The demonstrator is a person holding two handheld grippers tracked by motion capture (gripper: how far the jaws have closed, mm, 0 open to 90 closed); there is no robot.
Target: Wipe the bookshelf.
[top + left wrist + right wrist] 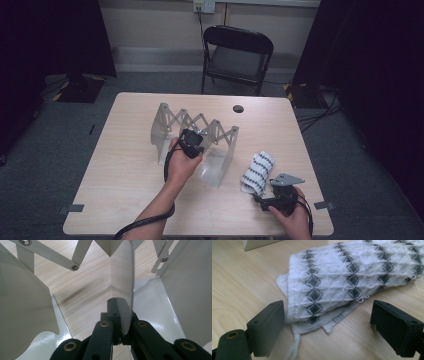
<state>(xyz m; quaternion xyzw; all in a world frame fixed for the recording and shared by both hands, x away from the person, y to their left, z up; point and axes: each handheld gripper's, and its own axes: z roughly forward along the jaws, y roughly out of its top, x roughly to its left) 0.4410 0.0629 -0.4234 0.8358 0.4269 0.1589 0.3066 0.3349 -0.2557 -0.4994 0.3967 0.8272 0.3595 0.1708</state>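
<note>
The left gripper (191, 142) is clamped on a plate of the folding rack (192, 131) mid-table, its long axis running from the far left toward the near right. The right gripper (267, 200) stands wide by the rolled cloth (258, 171) near the near right corner, the roll's long axis pointing to the far edge

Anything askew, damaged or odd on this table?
Nothing stands out. The rack stands upright, one divider pinched by the left gripper; the folded cloth lies flat before the open right gripper.
</note>
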